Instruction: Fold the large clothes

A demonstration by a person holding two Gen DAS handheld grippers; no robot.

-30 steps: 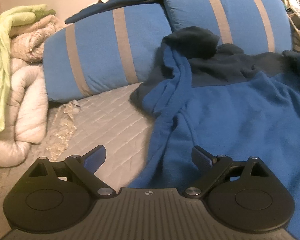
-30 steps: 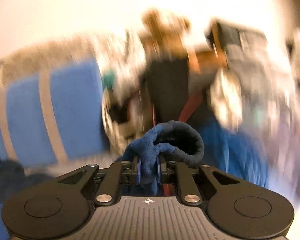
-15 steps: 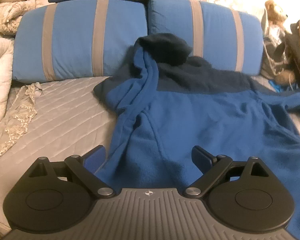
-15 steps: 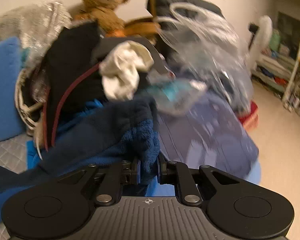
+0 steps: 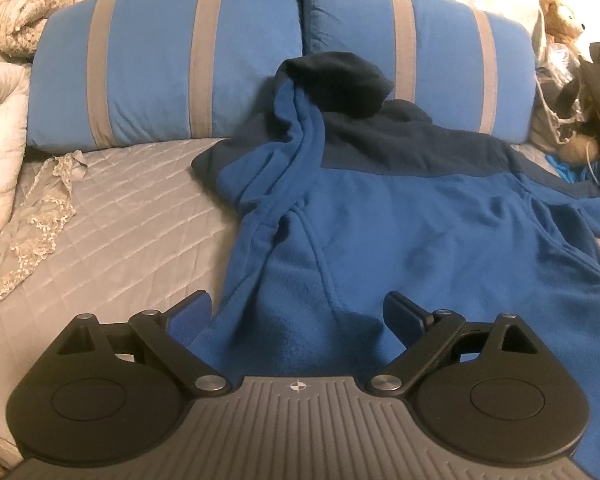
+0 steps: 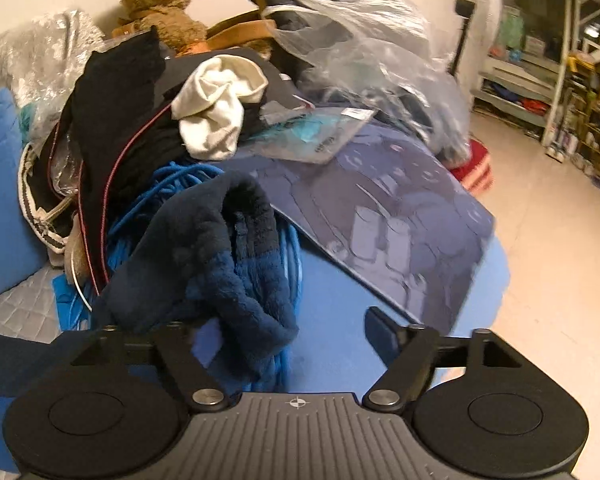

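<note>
A large blue fleece hoodie [image 5: 400,232] with a navy yoke and hood [image 5: 340,80] lies spread on the grey quilted bed [image 5: 120,220], its left sleeve folded in over the body. My left gripper [image 5: 296,304] hovers open above the hoodie's lower part, with fabric below its fingers and none pinched. In the right wrist view the hoodie's navy sleeve cuff [image 6: 228,248] slumps over a coil of blue cable [image 6: 172,184]. My right gripper [image 6: 296,328] is opening its jaws. The cuff lies against the left finger, which it partly hides, and the pads are off it.
Two blue pillows with grey stripes [image 5: 160,72] line the head of the bed, with folded blankets [image 5: 4,80] at the left. At the right side, clutter is heaped: a teddy bear [image 6: 160,4], a plastic bag [image 6: 360,40], white cloth [image 6: 216,112] and a flat printed sheet [image 6: 400,232]. Beyond that is open floor [image 6: 540,240].
My right gripper swung right and down over the clutter, then its jaws parted and let go of the sleeve cuff. The left view turned until the hoodie sat in the middle.
</note>
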